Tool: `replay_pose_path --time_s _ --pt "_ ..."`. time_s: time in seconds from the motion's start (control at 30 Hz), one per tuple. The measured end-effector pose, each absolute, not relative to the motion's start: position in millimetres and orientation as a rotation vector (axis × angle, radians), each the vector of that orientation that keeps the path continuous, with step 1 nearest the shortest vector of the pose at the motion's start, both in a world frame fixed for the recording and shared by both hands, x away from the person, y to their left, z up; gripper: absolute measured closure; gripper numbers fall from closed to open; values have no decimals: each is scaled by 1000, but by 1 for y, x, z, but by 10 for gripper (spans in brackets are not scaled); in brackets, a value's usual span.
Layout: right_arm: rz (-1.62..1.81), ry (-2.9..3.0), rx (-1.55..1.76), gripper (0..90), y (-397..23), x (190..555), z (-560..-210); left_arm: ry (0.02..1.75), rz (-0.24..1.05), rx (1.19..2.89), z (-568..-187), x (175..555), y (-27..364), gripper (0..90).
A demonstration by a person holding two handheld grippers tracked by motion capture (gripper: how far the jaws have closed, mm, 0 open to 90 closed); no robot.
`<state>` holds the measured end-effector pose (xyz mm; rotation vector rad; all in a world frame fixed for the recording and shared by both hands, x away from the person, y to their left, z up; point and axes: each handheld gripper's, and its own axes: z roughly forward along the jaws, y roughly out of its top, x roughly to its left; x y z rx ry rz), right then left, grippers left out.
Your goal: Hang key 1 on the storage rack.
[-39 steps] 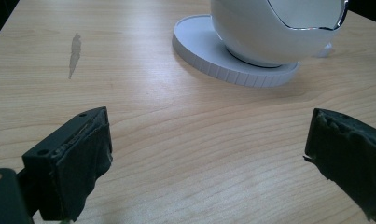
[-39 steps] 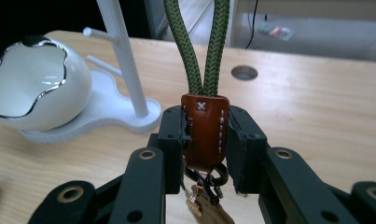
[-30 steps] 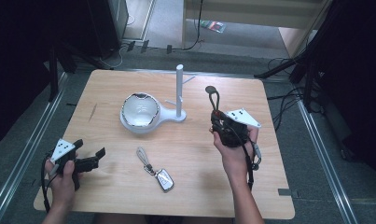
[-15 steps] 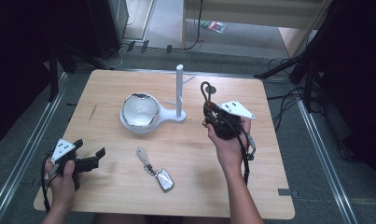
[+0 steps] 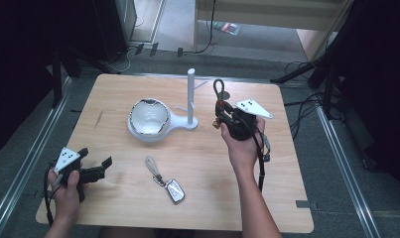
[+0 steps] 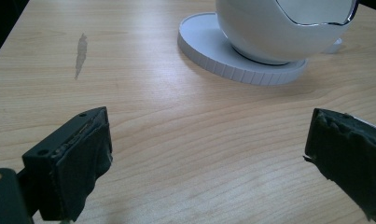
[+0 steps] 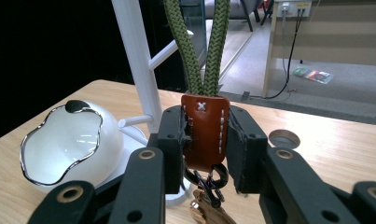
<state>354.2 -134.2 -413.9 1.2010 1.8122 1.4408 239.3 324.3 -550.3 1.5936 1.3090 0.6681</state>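
Note:
My right gripper (image 5: 220, 112) is shut on the brown leather tab (image 7: 205, 133) of a keychain, held above the table just right of the white peg stand (image 5: 191, 96). The keychain's green rope loop (image 5: 218, 88) stands up from the jaws, and metal rings and a key hang below them. In the right gripper view the stand's post (image 7: 134, 60) rises just left of the rope (image 7: 202, 46). My left gripper (image 5: 95, 158) rests at the table's front left, open, nothing between its pads (image 6: 90, 158).
A white bowl with a chrome rim (image 5: 149, 118) sits on the stand's round base (image 6: 232, 65). A car key fob with a loop (image 5: 171, 187) lies near the front middle. The wooden table (image 5: 138, 208) ends at dark floor on all sides.
My right gripper has carried the keychain away from the person and slightly left, closer to the white post. The left gripper has stayed put.

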Motion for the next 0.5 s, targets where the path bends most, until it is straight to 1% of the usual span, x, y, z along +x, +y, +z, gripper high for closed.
replay_pose_path --time_s 0.33,0.5 --pt "1450 1838 1227 700 -128 362 -413 1308 668 1593 -550 239 324 12" --pt "1496 1887 1241 699 -128 372 -413 1303 668 1593 -550 239 324 12"
